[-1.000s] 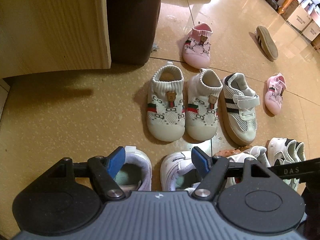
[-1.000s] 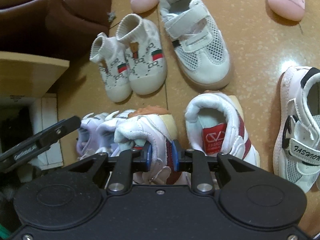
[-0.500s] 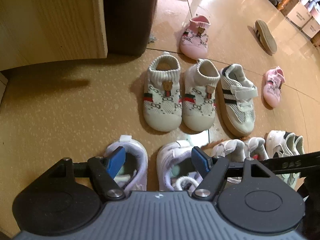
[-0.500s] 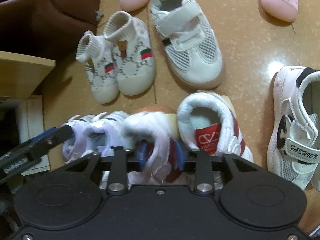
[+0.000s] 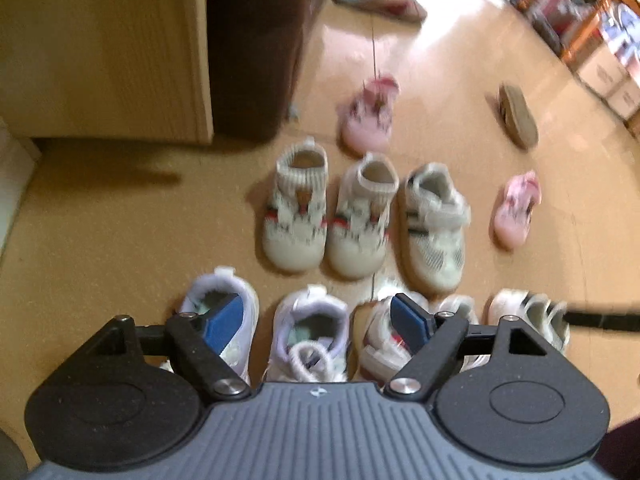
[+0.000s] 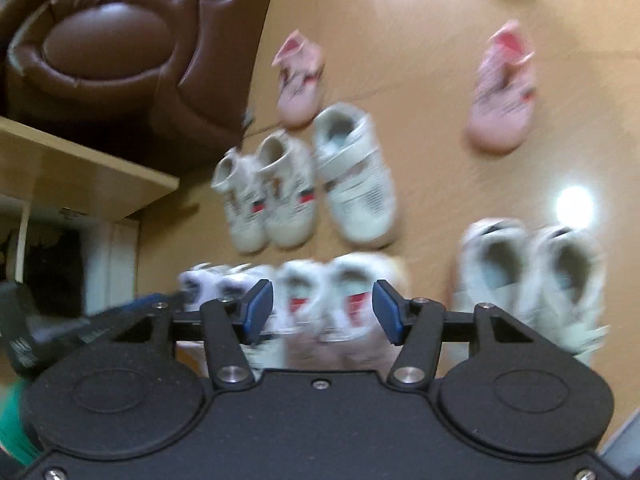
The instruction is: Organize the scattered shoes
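A brown leather sofa fills the upper left of the right wrist frame. Below centre, the right gripper hangs with fingers released above the red-tabbed white sneakers. The left gripper, fingers also spread and empty, hovers over the lavender-trimmed sneakers at bottom centre.

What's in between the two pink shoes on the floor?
Nothing but bare tan floor. In the right wrist view, the left pink shoe and the right pink shoe lie far apart, with no shoe between them.
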`<action>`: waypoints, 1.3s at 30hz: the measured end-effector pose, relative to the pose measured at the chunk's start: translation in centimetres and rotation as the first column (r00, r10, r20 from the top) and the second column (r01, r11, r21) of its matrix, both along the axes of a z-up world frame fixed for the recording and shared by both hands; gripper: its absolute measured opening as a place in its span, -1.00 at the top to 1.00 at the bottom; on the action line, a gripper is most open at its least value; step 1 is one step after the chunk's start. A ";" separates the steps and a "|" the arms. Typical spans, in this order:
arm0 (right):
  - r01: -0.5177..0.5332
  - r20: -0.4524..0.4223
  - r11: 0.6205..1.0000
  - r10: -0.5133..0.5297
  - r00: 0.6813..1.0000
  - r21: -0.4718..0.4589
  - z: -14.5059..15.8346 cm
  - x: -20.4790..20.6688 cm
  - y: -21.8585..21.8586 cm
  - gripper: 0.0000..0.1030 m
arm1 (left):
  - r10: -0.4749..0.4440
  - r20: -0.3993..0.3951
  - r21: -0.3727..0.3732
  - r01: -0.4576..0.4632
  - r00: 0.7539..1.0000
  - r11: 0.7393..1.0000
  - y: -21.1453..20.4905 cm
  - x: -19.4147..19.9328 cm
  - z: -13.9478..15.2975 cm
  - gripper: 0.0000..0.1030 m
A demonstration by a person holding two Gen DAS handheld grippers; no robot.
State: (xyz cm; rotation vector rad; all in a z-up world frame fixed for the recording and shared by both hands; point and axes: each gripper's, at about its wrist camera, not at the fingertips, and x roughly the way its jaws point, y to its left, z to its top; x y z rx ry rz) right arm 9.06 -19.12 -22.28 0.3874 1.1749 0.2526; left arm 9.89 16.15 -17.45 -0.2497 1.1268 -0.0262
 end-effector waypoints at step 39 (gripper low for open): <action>0.384 -0.257 0.919 -0.350 0.901 0.092 -10.2 0.3 -6.0 0.43 | -0.005 0.021 -0.021 0.006 1.000 1.000 -2.1 0.0 0.3 -0.57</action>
